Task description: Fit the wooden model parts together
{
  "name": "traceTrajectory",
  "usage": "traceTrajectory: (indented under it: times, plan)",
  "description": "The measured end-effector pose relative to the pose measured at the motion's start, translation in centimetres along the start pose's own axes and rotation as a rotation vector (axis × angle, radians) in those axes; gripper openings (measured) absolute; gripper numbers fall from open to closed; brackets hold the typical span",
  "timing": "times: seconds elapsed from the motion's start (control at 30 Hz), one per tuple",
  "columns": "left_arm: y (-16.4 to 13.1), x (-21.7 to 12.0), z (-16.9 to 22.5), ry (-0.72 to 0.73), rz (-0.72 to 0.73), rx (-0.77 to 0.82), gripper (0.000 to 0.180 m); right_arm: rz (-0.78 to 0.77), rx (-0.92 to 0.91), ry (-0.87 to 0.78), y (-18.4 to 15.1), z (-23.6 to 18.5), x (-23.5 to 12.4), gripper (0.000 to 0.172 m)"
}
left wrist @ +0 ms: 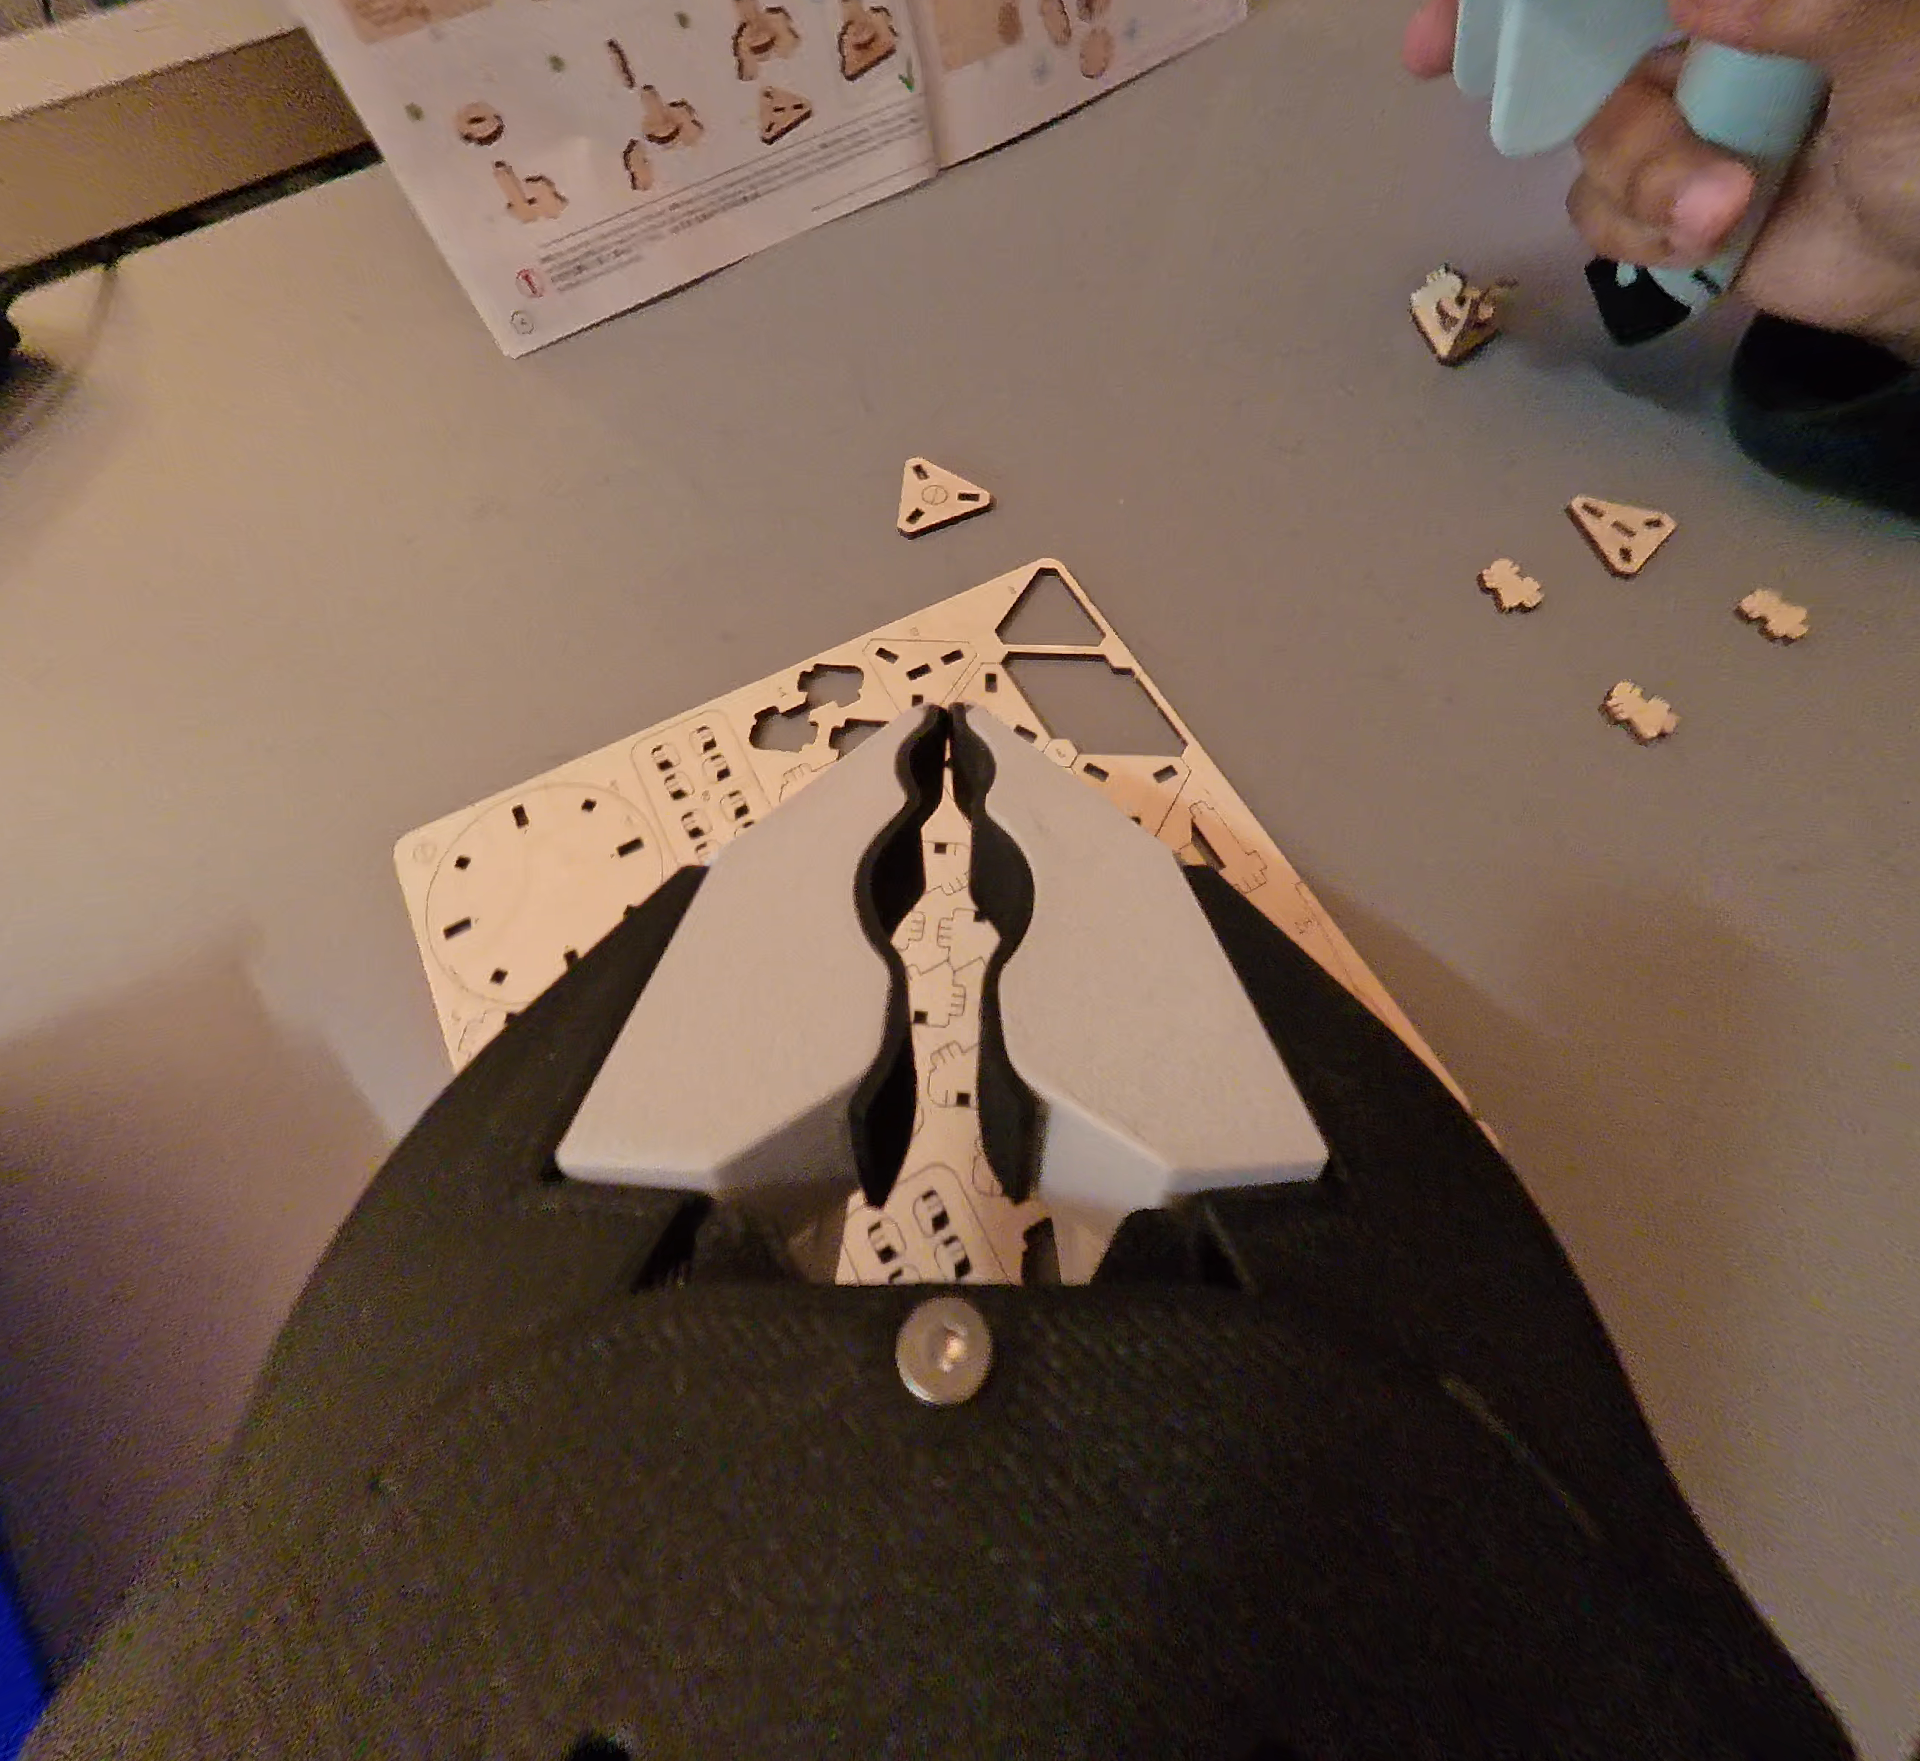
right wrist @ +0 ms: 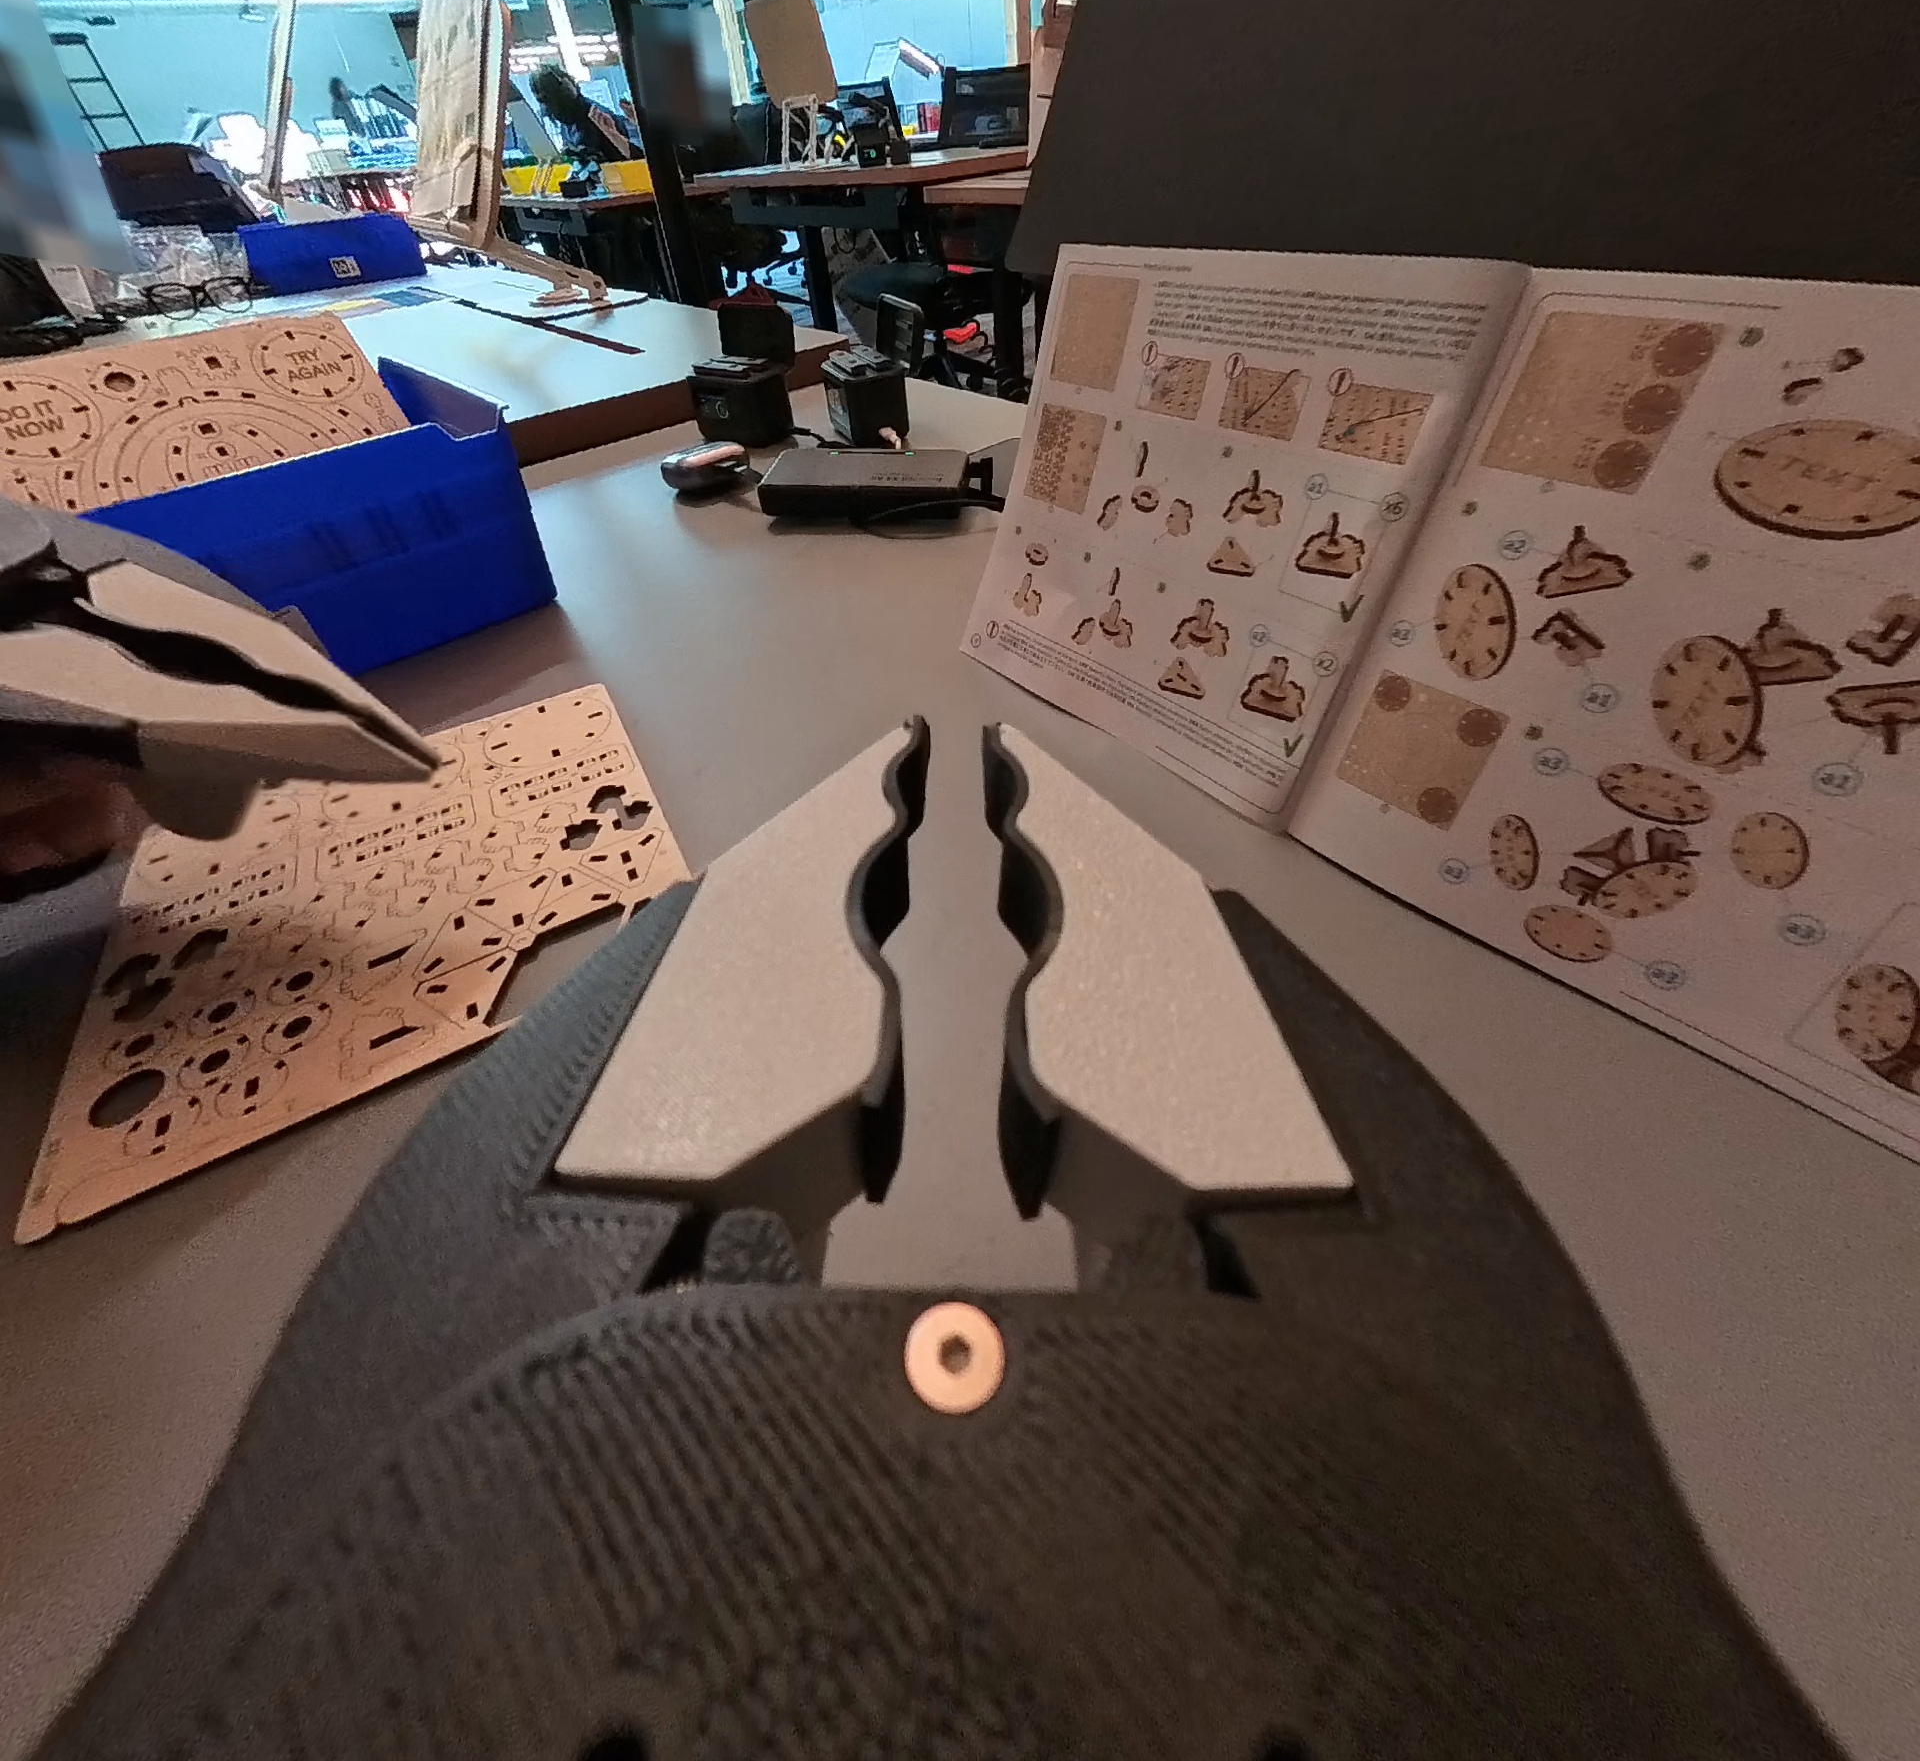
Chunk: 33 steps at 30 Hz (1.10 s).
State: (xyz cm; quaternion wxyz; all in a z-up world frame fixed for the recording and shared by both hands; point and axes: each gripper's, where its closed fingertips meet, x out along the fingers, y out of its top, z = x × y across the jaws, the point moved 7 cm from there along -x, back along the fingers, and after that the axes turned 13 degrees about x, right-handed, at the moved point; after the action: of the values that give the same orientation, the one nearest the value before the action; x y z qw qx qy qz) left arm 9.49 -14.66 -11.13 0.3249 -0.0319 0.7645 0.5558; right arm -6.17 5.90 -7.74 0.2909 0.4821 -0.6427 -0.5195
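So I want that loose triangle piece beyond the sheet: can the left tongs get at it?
Probably yes: the triangle piece lies alone on bare table, just past the wooden sheet, though the left tongs are shut.

tan wooden sheet (left wrist: 540, 890), grey table (left wrist: 312, 568), blue bin (right wrist: 343, 527)

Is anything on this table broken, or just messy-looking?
Nothing looks broken. The wooden puzzle sheet has empty cut-outs near its far corner, and loose pieces lie scattered beside it: a triangle and small connector pieces.
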Motion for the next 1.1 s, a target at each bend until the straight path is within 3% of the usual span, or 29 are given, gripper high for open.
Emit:
traceTrajectory:
  times: [0.2,0.4,0.53,0.63,0.73,0.87,1.1]
  plan:
    - [0.1,-1.7,-1.1,0.043,0.016,-0.062,0.000,-0.010,-0.010,0.000,-0.2,-0.1,0.1,0.009]
    - [-0.4,-1.2,-1.1,0.069,-0.051,-0.032,0.000,-0.060,-0.061,0.003,-0.5,-0.3,0.3,0.013]
    - [-0.9,-0.6,-0.9,0.117,-0.136,0.033,0.000,-0.472,-0.276,0.175,-2.7,-2.3,-0.6,0.028]
    - [-0.7,-0.1,-0.6,0.099,-0.123,0.032,0.000,-0.660,-0.358,0.337,-5.1,-4.9,-2.4,0.027]
    - [-0.6,0.2,-0.4,0.078,-0.100,0.016,0.000,-0.783,-0.387,0.434,-7.0,-6.5,-3.4,0.027]
    - [-0.7,0.2,-0.4,0.078,-0.094,0.009,0.000,-0.961,-0.289,0.614,-8.4,-8.2,-5.3,0.030]
    - [-0.7,-0.1,-0.7,0.079,-0.057,-0.017,0.000,-1.000,-0.340,0.548,-9.8,-7.7,-5.8,0.024]
